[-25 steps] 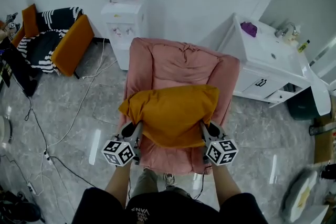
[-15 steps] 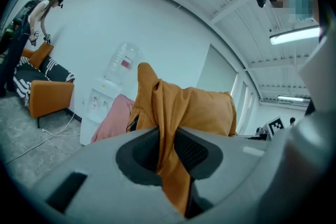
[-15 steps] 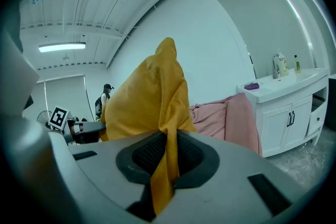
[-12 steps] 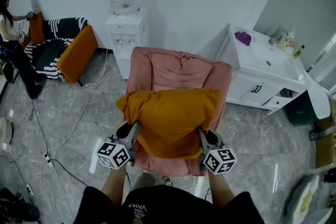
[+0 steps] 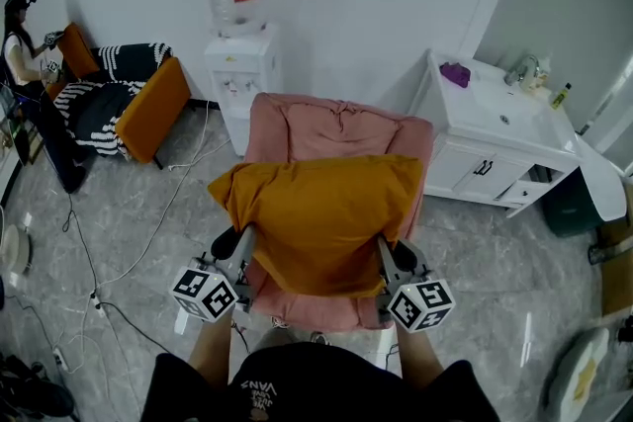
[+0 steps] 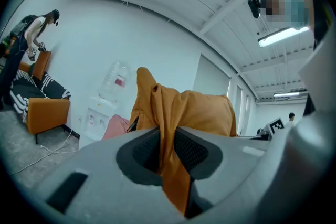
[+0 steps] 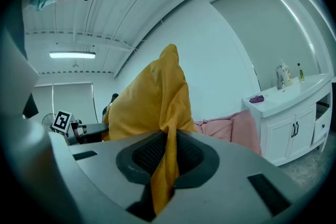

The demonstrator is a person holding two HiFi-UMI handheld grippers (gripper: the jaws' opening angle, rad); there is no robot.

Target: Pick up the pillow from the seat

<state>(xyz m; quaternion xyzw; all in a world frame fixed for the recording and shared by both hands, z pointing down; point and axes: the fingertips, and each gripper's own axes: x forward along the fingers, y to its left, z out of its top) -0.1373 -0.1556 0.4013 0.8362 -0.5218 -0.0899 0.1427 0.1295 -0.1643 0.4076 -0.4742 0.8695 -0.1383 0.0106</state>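
The left tool (image 5: 240, 247) and right tool (image 5: 389, 254) each pinch an edge of the soft mustard-orange fabric pillow (image 5: 318, 212) over the pink upholstered armchair (image 5: 336, 124).

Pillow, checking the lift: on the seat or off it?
Off: the pillow hangs above the armchair, left gripper and right gripper each shut on a pinched edge.

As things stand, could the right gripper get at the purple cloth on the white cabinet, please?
Probably not yet. The right gripper is shut on the pillow, shared with the left gripper, and the purple cloth lies on the cabinet beyond the chair. It would have to let go first.
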